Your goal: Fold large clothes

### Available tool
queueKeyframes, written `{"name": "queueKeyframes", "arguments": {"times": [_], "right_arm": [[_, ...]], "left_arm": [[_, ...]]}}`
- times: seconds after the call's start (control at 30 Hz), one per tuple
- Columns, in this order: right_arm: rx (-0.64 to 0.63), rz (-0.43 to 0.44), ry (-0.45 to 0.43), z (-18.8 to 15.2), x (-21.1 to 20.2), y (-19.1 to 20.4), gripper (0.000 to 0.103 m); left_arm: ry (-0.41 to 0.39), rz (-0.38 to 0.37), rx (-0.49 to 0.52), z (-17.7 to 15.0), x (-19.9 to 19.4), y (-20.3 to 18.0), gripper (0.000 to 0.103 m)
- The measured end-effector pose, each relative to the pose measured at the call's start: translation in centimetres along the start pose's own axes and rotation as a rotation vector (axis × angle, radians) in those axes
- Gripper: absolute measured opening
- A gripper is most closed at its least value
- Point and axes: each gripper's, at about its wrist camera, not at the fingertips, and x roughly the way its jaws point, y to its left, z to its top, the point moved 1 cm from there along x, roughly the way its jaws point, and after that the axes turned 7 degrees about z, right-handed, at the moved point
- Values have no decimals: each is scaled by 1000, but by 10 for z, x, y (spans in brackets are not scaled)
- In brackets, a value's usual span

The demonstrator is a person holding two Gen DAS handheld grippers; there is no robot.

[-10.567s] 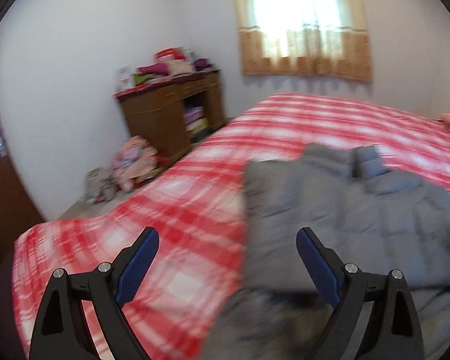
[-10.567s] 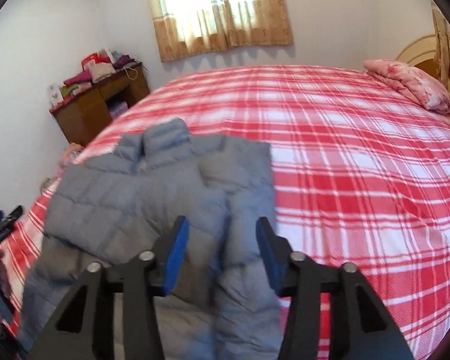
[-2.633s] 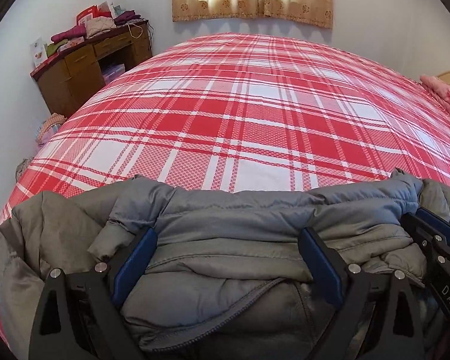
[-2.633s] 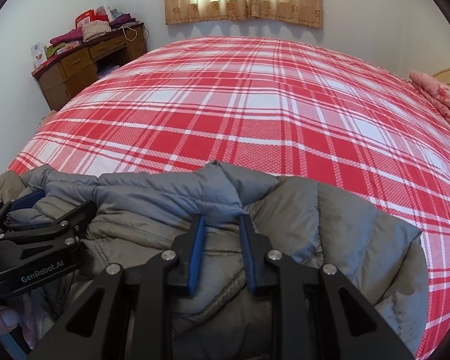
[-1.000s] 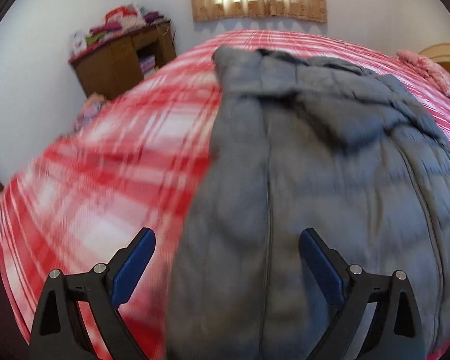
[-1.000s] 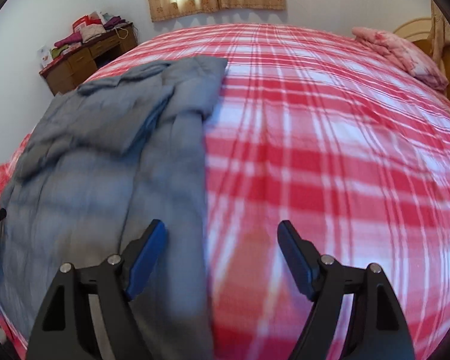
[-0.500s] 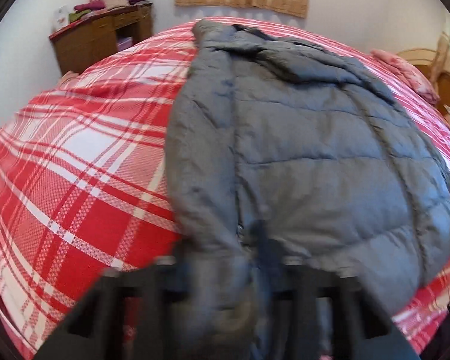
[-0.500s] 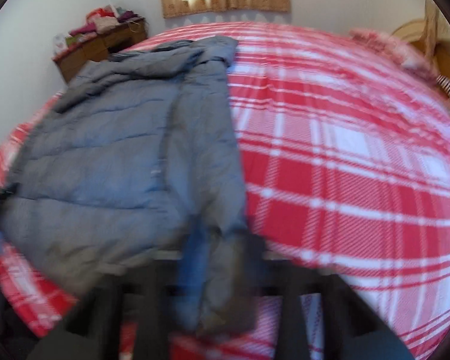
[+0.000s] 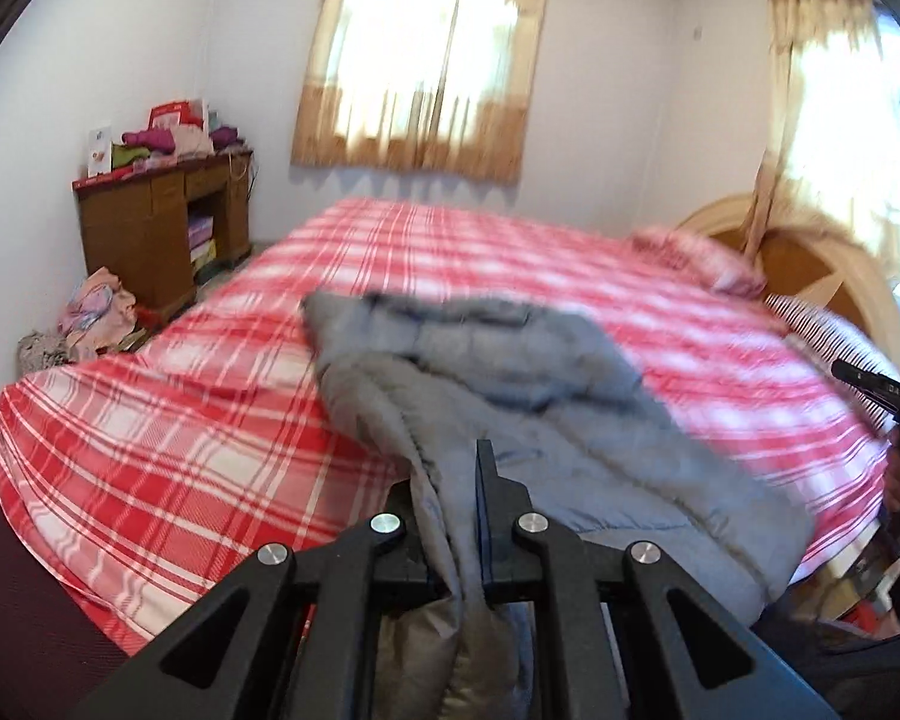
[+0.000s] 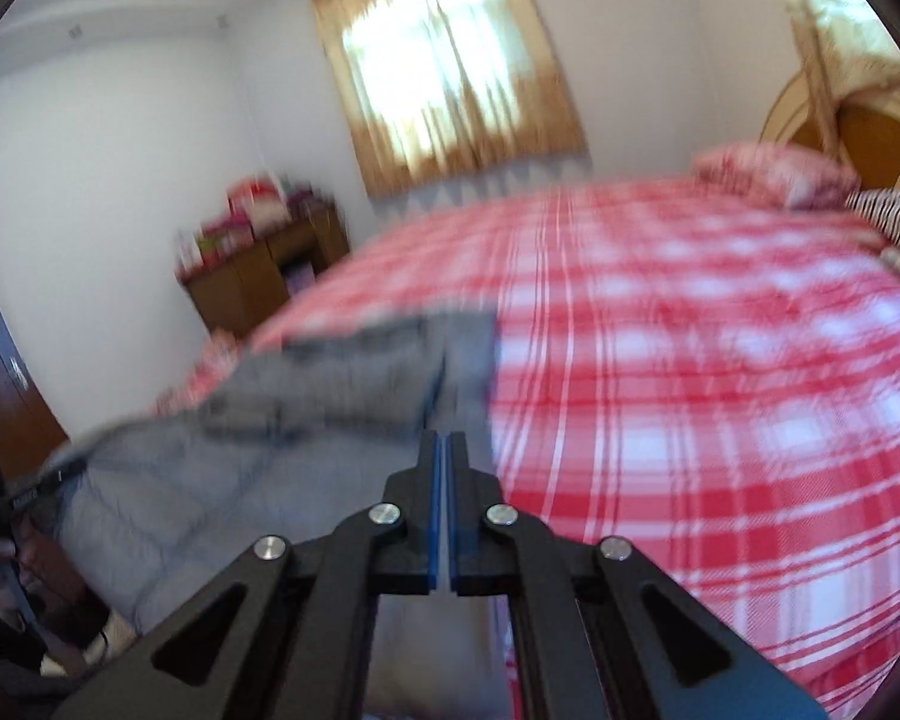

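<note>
A grey puffer jacket (image 9: 510, 372) lies on the red plaid bed (image 9: 180, 420), its near end hanging over the bed's front edge. My left gripper (image 9: 453, 480) is shut on the jacket's near hem, and grey cloth bunches between its fingers. In the right wrist view the jacket (image 10: 282, 420) is blurred, to the left. My right gripper (image 10: 442, 450) has its blue pads almost together at the jacket's right edge; no cloth shows clearly between them.
A brown dresser (image 9: 156, 234) piled with clothes stands at the far left, with soft toys (image 9: 96, 306) on the floor beside it. Pink pillows (image 10: 774, 180) and a wooden headboard (image 9: 810, 276) are at the right. Curtained windows are behind the bed.
Both grippers have closed at the jacket's near hem and risen, so the views tilt up toward the room. The jacket's near end is lifted and bunched.
</note>
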Motion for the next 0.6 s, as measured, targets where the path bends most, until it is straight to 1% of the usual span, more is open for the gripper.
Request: {"name": "queueKeyframes", "arguments": {"times": [0.07,0.1,0.13,0.17,0.2,0.23,0.27,0.3,0.33,0.37,0.43,0.5,0.6], "right_arm": [[-17,-1,-55,16,-4,4,3],[-24,9,-44,22,4,4,3],[-24,13,-11,23,16,2,3],[-19,-9,31,20,32,-1,3],[-7,-29,68,14,46,-4,12],[0,-35,121,4,64,-5,16],[-9,-39,158,-4,75,-5,31],[-21,-62,191,-16,89,-4,61],[-22,-79,202,-25,96,-5,74],[-14,-85,216,-35,105,-6,84],[7,-83,286,-54,124,-10,83],[24,-87,357,-67,137,-13,78],[27,-97,449,-89,143,-18,75]], "left_arm": [[-18,12,-15,12,-3,5,8],[-9,11,-24,15,3,8,8],[12,11,-30,15,10,10,8],[39,21,-34,15,19,13,8],[62,31,-39,13,29,15,8],[76,36,-38,8,30,18,8],[95,52,-32,0,35,17,8],[103,64,-24,-6,37,17,8],[113,89,-5,-15,40,17,8],[120,103,5,-23,40,17,8],[141,132,22,-38,44,19,8],[169,147,17,-55,45,25,8],[189,161,7,-72,47,33,8]]}}
